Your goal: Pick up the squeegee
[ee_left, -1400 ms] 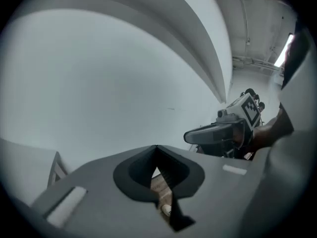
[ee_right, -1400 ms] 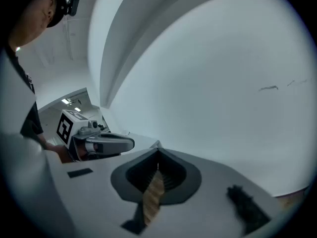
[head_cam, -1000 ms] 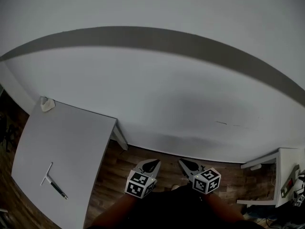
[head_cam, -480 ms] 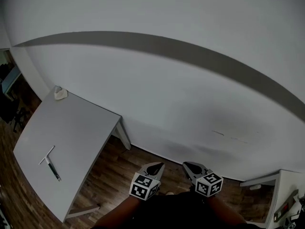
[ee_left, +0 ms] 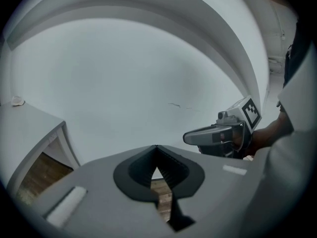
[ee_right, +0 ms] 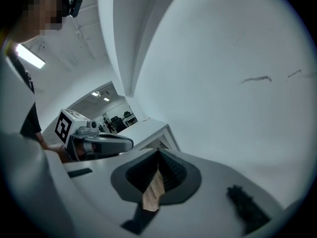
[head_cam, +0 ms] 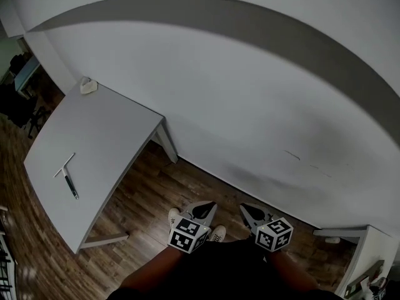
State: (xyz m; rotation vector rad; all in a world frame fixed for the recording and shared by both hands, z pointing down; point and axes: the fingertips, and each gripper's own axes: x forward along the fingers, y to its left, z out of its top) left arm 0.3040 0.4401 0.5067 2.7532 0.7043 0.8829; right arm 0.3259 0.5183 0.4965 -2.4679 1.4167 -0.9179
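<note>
A pale wall (head_cam: 237, 92) fills most of the head view, with a wood-plank floor (head_cam: 150, 199) below it. A grey surface (head_cam: 112, 124) stands at the left, one end against the wall, well apart from the person.

Both tools hang low by the person's shoes. The left tool (head_cam: 202, 210) has its jaws pressed together at the tips with nothing between them, and the right tool (head_cam: 249, 212) is likewise closed and empty (only floor shows through the slit behind each pair of tips).

The squeegee (head_cam: 67, 175) lies flat on the surface near the edge farthest from the wall, with bare surface around it. It is a small T: a pale crossbar and a thin shaft ending in a dark grip. It looks light and stiff, probably with a soft blade edge, so it should lift easily. The dark grip is likely the best hold, taken across its width. Because it lies so low, the jaws would have to come down nearly flush with the surface.

A small pale crumpled thing (head_cam: 89, 86) sits at the far corner.
</note>
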